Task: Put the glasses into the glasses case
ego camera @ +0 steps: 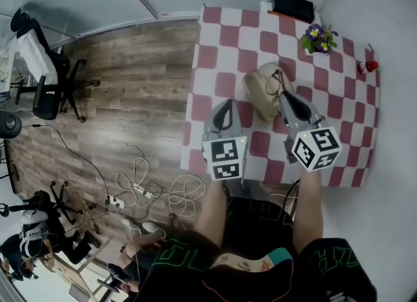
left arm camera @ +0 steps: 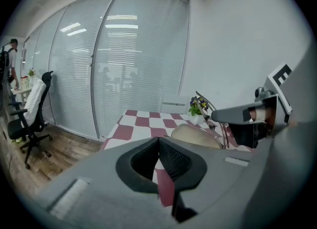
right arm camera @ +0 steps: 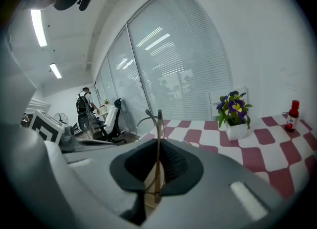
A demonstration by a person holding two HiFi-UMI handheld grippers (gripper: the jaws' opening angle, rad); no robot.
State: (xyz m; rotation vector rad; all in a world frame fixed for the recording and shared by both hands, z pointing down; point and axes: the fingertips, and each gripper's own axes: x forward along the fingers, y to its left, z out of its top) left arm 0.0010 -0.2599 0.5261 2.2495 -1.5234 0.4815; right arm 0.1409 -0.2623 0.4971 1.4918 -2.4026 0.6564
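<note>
Now glasses (right arm camera: 158, 139) between right hand-held gripper (right arm camera: 157, 168)

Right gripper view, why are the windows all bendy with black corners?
In the right gripper view the wide-angle lens curves the window and leaves black corners; the ceiling light glows white. In the head view the floor planks curve too.

On the table (ego camera: 215, 40) lies the glasses case (ego camera: 260, 95). From it, the flower pot (ego camera: 317, 41) stands at two o'clock, the bottle (ego camera: 370, 66) at three, and the office chair (ego camera: 45, 79) well apart at nine.
</note>
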